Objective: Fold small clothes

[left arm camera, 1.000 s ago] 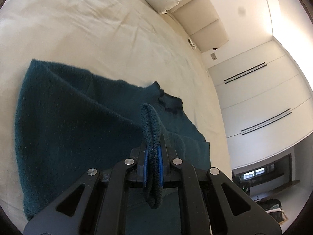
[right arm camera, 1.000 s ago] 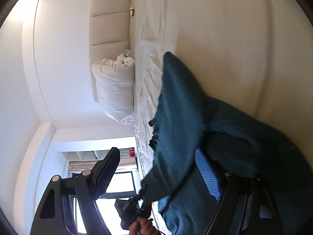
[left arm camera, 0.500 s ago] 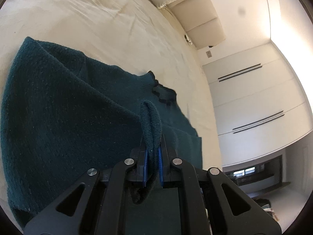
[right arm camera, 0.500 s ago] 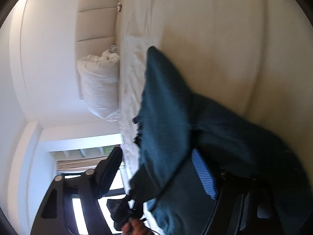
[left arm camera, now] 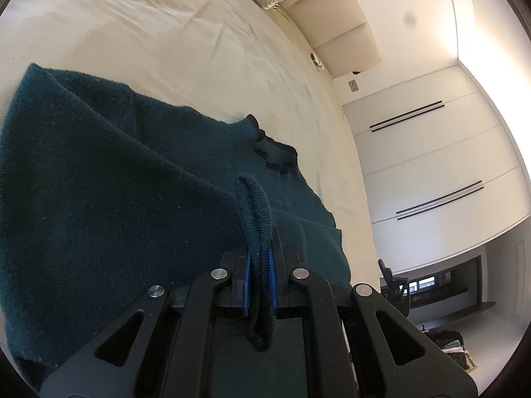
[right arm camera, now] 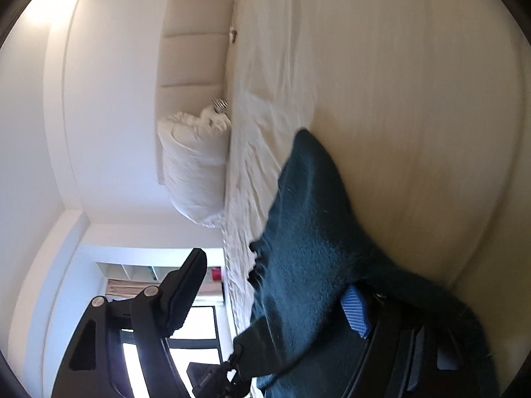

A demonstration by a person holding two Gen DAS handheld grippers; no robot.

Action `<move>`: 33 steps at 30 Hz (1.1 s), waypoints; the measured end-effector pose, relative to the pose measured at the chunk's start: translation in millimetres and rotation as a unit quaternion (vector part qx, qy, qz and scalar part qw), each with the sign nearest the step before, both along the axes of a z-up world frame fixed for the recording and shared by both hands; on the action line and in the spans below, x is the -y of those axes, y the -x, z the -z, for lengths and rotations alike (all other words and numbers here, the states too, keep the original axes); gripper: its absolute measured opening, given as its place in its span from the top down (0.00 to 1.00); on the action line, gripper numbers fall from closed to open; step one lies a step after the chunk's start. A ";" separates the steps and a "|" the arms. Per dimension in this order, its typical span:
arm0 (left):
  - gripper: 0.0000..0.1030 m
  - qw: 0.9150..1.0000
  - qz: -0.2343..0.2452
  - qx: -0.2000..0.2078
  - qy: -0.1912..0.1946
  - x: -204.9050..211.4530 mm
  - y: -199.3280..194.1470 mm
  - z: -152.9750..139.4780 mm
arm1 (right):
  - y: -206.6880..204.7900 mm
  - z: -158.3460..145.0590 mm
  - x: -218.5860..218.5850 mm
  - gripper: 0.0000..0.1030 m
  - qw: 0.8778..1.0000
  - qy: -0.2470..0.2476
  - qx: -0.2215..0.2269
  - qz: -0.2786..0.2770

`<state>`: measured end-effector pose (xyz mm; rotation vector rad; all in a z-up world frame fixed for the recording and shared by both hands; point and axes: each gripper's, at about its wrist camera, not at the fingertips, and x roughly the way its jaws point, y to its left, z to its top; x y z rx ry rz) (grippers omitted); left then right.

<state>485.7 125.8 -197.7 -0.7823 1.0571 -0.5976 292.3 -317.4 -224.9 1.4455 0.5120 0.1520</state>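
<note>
Nearest the lens, the left gripper [left arm camera: 259, 265] is pressed together on a ribbed hem of the teal sweater [left arm camera: 109, 205], the knit bulging out of the jaws in a narrow loop; the right gripper [right arm camera: 275, 301] stands spread wide, one finger out in the air toward the window, the blue-padded finger [right arm camera: 355, 311] lying against the cloth with nothing pinched between them.

Over the last second the left view has drawn closer to the sweater and then eased back a little, so that more of the pale bed [left arm camera: 199, 49] shows beyond it, while the hem has stayed clamped throughout; the right view has swung about, and its open fingers have never closed (it seems to be steadying or merely waiting). My reading: the left hand is carrying the hem over the body toward the neckline to make a fold, and that fold is not yet laid down.

The sweater lies spread near the bed's near edge, its dark-trimmed collar [left arm camera: 272, 152] pointing toward the far side; beyond it, at the head of the bed, sit a white pillow [right arm camera: 195, 172] and the padded headboard [right arm camera: 192, 36].
</note>
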 end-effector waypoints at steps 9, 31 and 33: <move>0.93 0.999 0.008 -0.013 -0.041 8.6 -4.3 18.7 | 1.0 3.4 -1.3 0.29 0.999 0.041 -0.002 -0.014; 0.91 0.998 0.012 -0.018 -0.066 -18.3 3.9 21.5 | 4.5 12.0 5.5 0.38 0.999 0.017 -0.021 -0.033; 0.89 0.996 0.012 -0.027 -0.078 -25.9 9.5 15.9 | 13.5 8.5 4.5 0.36 0.999 0.020 -0.024 -0.039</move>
